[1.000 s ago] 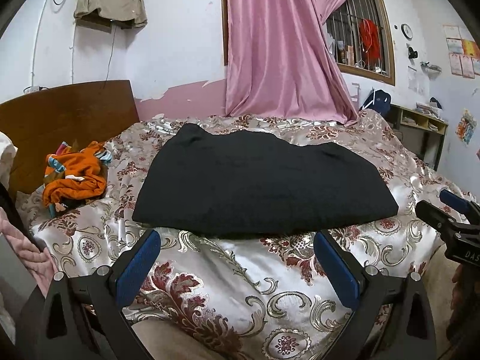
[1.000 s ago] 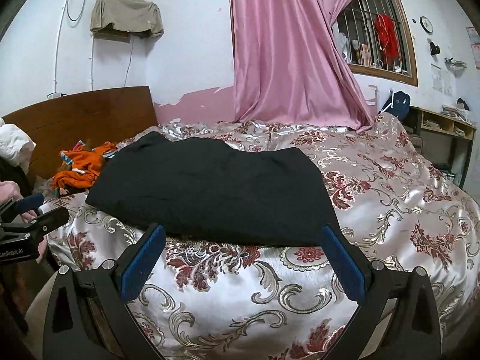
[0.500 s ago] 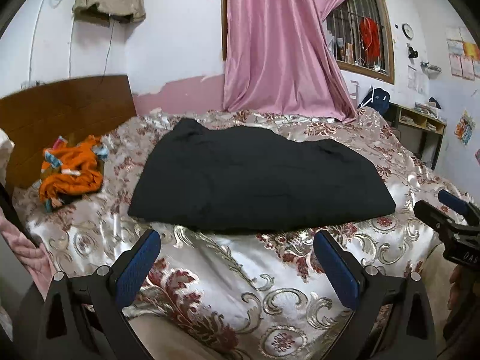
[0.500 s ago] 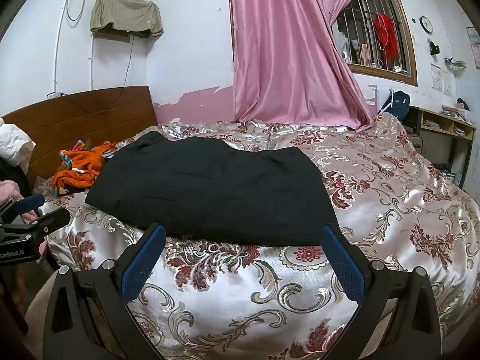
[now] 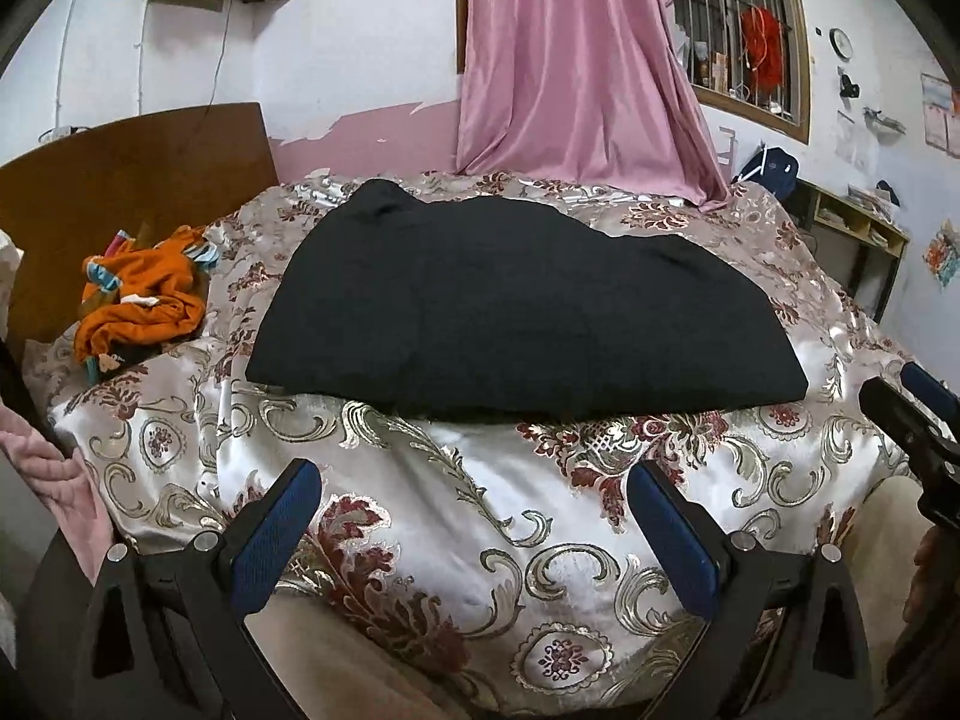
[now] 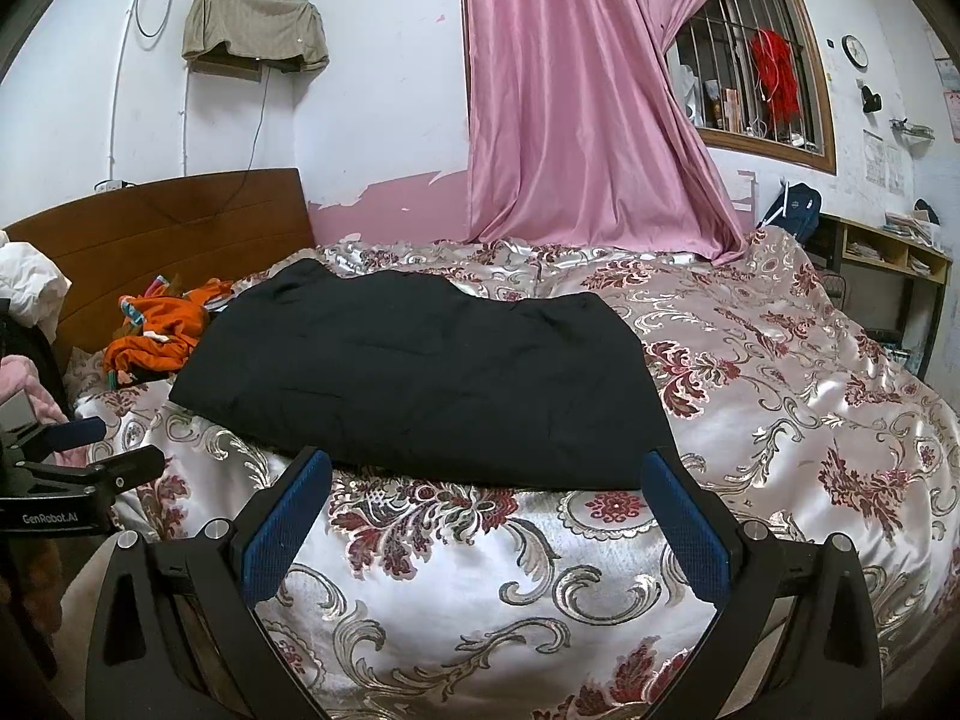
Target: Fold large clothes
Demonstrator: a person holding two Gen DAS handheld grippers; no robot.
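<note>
A large black garment point(image 5: 528, 306) lies flat, folded into a broad slab, on the floral bedspread point(image 5: 480, 516); it also shows in the right wrist view point(image 6: 432, 378). My left gripper point(image 5: 474, 492) is open and empty, held short of the garment's near edge. My right gripper point(image 6: 486, 480) is open and empty, its fingertips close to the garment's near edge. Each gripper shows at the side of the other's view: the right one point(image 5: 906, 402), the left one point(image 6: 102, 450).
A crumpled orange garment point(image 5: 144, 306) lies at the bed's left by the wooden headboard point(image 5: 132, 174). A pink curtain point(image 5: 576, 72) hangs behind the bed. A shelf unit point(image 5: 852, 228) stands at the right wall.
Both grippers have moved a little forward and tilted down toward the bed; the garment looks larger and lower in the left wrist view. The garment has not moved.
</note>
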